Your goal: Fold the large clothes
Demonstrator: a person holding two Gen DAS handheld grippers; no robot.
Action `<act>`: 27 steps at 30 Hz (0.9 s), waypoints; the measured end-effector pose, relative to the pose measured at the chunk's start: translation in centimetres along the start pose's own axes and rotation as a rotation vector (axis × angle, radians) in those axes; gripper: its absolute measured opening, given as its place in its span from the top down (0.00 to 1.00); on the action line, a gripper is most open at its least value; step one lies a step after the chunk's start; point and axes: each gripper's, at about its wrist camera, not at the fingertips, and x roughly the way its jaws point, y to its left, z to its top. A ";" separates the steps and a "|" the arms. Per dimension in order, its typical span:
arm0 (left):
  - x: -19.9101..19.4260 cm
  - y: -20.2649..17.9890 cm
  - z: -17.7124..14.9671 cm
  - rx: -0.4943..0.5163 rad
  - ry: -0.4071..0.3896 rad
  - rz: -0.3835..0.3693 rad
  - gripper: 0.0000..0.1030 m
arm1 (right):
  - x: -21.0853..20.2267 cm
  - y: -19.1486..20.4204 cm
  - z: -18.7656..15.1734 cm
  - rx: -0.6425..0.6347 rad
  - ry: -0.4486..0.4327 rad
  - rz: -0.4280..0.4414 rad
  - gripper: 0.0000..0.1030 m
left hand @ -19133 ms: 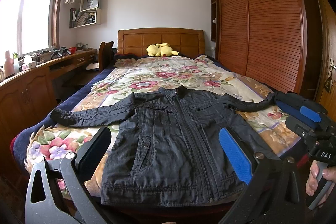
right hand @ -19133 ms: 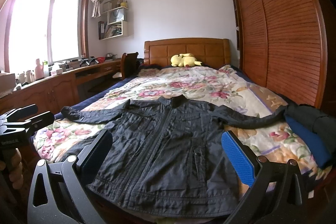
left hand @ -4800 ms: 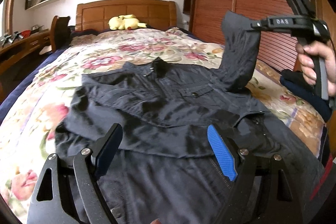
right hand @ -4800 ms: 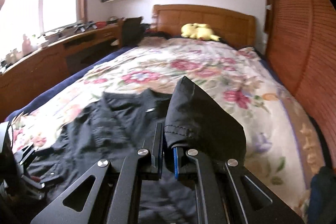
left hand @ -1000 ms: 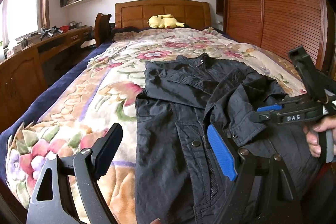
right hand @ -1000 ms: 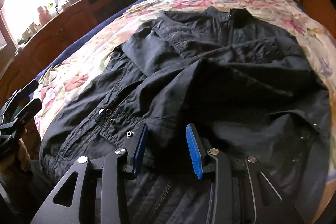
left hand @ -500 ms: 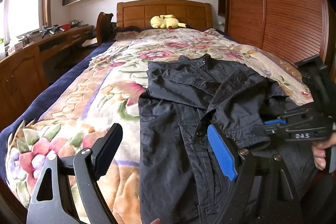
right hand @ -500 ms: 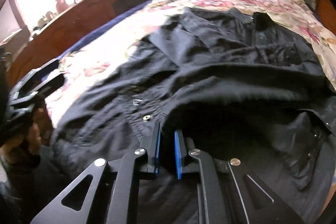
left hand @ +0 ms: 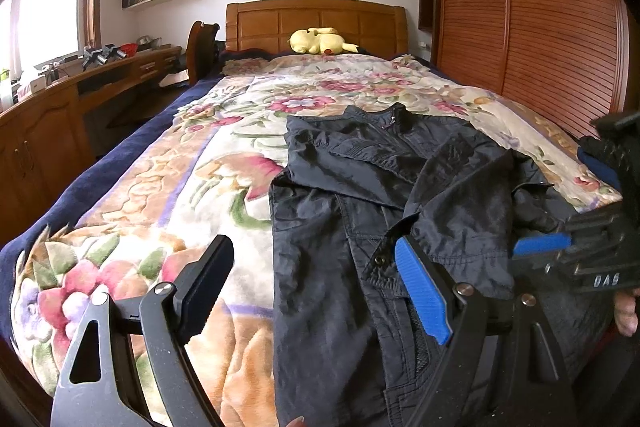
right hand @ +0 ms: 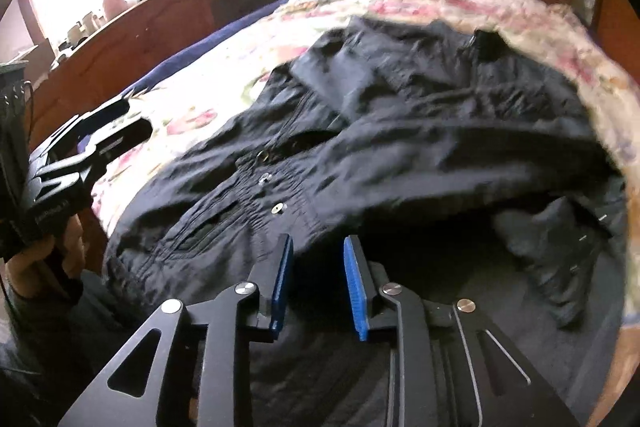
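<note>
A black jacket (left hand: 360, 187) lies on the floral bedspread (left hand: 180, 195), both sleeves folded in over its front, collar toward the headboard. It also shows in the right wrist view (right hand: 420, 131), blurred. My left gripper (left hand: 316, 279) is wide open and empty over the jacket's left edge near the foot of the bed. My right gripper (right hand: 316, 279) is open with a small gap and holds nothing, low over the folded right sleeve and lower front. It appears at the right of the left wrist view (left hand: 580, 255), and the left gripper at the left of the right wrist view (right hand: 80, 155).
A yellow plush toy (left hand: 320, 41) lies by the wooden headboard (left hand: 316, 23). A wooden desk (left hand: 60, 107) runs along the left wall and a slatted wardrobe (left hand: 520, 27) along the right. Dark folded clothes (left hand: 600, 155) sit at the bed's right edge.
My right gripper was shut on the sleeve cuff half a second ago; now its jaws have parted and the sleeve rests on the jacket. The left gripper has barely moved.
</note>
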 end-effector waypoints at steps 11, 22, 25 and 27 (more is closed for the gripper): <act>0.5 -0.4 -0.2 0.013 0.015 0.006 0.19 | 4.0 -2.3 2.0 0.005 -0.038 -0.140 0.68; 1.1 -0.7 -0.9 0.028 0.046 0.002 0.19 | 6.6 -0.8 -0.6 0.001 0.040 -0.092 0.68; 0.8 -1.0 -1.1 0.026 0.054 -0.019 0.19 | 4.2 -1.3 -1.7 0.011 -0.001 -0.087 0.68; 0.4 -1.5 -1.4 0.029 0.056 -0.020 0.19 | 2.4 -2.0 -2.7 0.015 -0.029 -0.077 0.68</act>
